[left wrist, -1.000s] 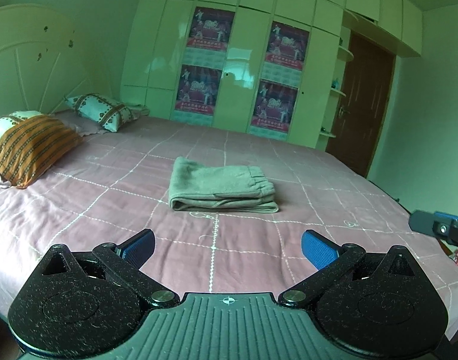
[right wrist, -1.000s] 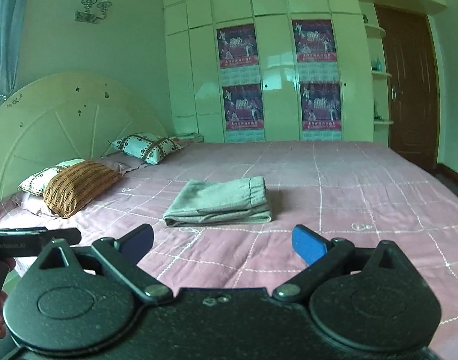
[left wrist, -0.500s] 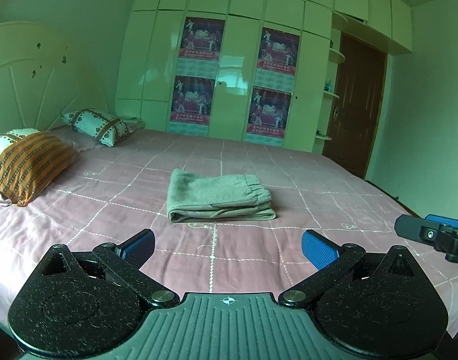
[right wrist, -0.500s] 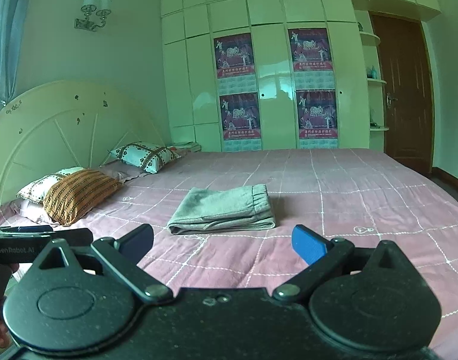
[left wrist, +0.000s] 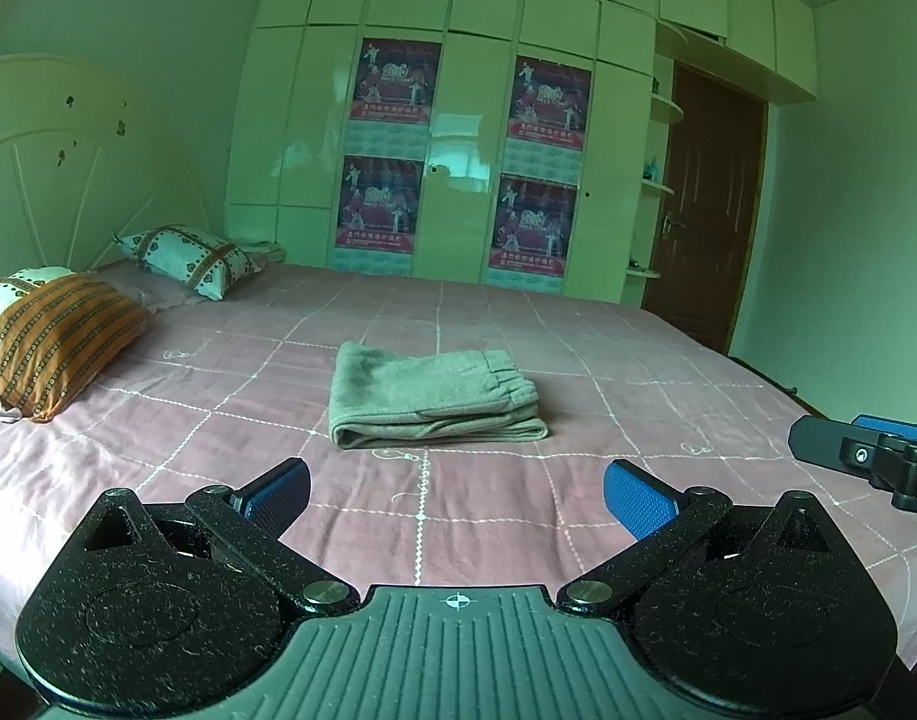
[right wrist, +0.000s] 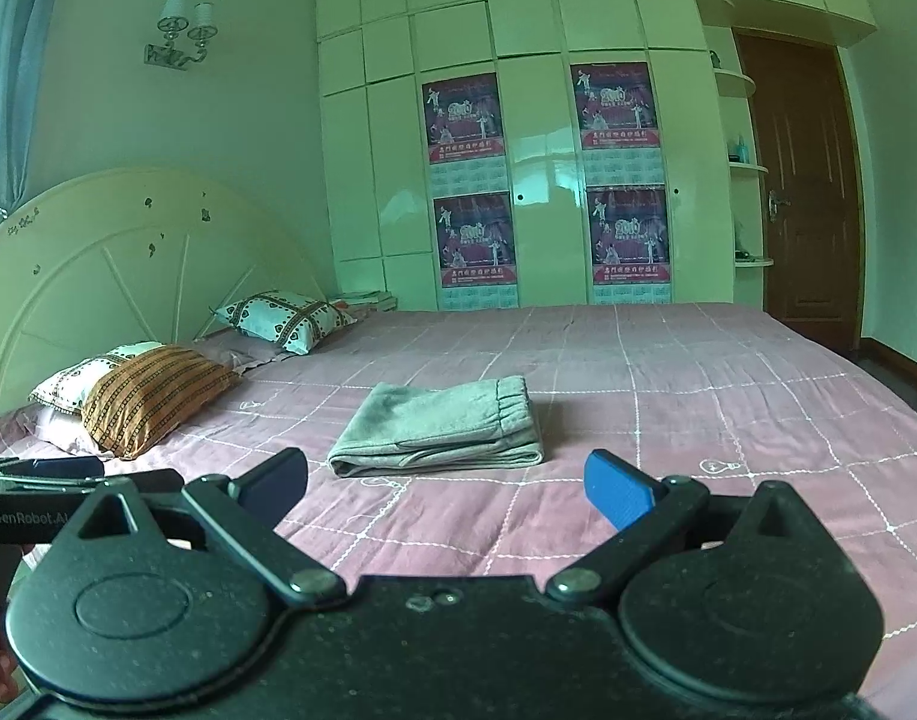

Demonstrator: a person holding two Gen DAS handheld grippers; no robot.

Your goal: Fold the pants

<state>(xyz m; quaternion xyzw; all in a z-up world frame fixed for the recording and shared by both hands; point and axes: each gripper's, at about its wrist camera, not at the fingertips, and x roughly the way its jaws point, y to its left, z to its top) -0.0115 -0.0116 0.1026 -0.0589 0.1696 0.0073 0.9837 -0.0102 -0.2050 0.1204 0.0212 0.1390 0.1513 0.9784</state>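
Observation:
Grey-green pants point(left wrist: 434, 396) lie folded into a compact rectangle in the middle of the pink checked bed point(left wrist: 638, 360), elastic waistband to the right. They also show in the right wrist view point(right wrist: 440, 429). My left gripper point(left wrist: 455, 495) is open and empty, held back near the bed's front edge, well short of the pants. My right gripper point(right wrist: 446, 486) is open and empty too, also short of the pants. The right gripper's side shows at the right edge of the left wrist view point(left wrist: 866, 459).
An orange striped pillow point(left wrist: 56, 342) and a white patterned pillow point(left wrist: 188, 255) lie at the left by the headboard point(right wrist: 116, 258). White wardrobes with posters point(left wrist: 458, 168) stand beyond the bed. A brown door point(left wrist: 704, 228) is at the far right.
Both grippers have drawn back and tilted up a little, so the pants sit slightly lower and farther in view. The pants have not moved. Both grippers stay open.

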